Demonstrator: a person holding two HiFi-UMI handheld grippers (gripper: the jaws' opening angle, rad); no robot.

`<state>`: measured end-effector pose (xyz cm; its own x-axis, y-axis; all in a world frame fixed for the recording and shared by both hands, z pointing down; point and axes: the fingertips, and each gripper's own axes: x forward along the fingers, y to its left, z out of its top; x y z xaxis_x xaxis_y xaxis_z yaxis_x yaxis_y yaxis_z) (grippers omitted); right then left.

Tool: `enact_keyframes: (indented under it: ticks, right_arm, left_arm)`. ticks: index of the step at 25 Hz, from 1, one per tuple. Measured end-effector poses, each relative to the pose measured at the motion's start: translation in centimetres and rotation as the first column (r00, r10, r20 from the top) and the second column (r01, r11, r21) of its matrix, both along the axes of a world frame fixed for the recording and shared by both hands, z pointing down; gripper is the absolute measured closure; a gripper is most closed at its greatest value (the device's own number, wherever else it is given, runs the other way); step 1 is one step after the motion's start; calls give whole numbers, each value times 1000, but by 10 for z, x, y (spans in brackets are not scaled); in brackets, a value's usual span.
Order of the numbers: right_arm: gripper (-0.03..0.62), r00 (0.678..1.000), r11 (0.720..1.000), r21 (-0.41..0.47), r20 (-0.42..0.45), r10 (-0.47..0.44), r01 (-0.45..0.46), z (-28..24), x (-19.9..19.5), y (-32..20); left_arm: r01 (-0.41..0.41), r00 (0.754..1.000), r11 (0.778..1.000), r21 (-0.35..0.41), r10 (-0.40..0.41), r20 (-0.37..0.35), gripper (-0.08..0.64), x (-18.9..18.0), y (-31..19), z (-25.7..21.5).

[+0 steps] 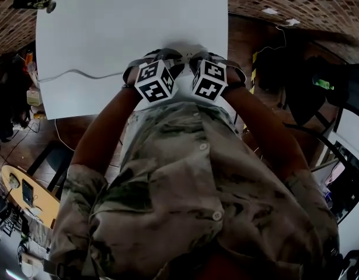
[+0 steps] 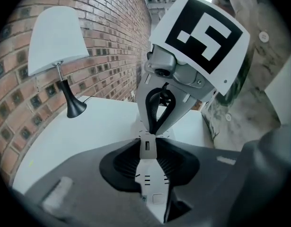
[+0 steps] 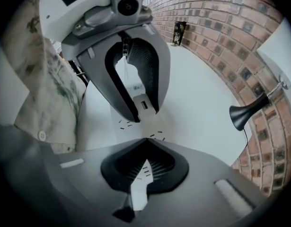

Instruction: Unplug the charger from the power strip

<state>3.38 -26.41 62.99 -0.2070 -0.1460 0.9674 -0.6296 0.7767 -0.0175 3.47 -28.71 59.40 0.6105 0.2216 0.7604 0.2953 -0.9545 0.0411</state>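
A white power strip (image 3: 160, 125) lies on the white table (image 1: 109, 28) near its front edge, hidden in the head view behind both marker cubes. A small white charger (image 3: 142, 103) with a USB port stands plugged into it. My left gripper (image 3: 143, 110) is shut on the charger (image 2: 146, 148), one pad on each side. Just beyond the charger, my right gripper (image 2: 154, 128) points steeply down with its tips together on the strip. Seen from the right gripper view, those jaws (image 3: 145, 140) are shut with nothing held, over the strip's slots.
A lamp with a white shade (image 2: 57, 37) and a black base (image 3: 244, 113) stands by the brick wall. A dark patterned cup (image 3: 180, 32) sits at the table's far end. A grey cable (image 1: 74, 73) runs left across the table. My shirt front presses close to the near edge.
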Motion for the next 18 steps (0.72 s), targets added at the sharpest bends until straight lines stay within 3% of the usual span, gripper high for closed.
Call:
enact_keyframes:
  ticks: [5,8,10,13,18]
  right_arm:
    - [597,1000,1000,-25,-16,-1,0,1,0,-1]
    - [597,1000,999,-35,-19,1,-1,2,-2,0]
    - [597,1000,999,-41,-6,2,-2,1,1,-1]
    - [597,1000,999,-39,2,-6,7,2,1,3]
    - [589,995,1000,-4,91,27,-27,-3,3,-2]
  left_arm:
    - [-15,999,1000,-6,15,35,454,0,0,-1]
    - [71,996,996,-56,-74,-58,456,10,-24,-40]
    - [86,991,996,-25,-88,-101,454,17,-51,-72]
    - [95,988,995,-30,-98,-123,454,5,-60,-92]
    - [204,969,978,-39,-207,-137,453,-22,-62,-104]
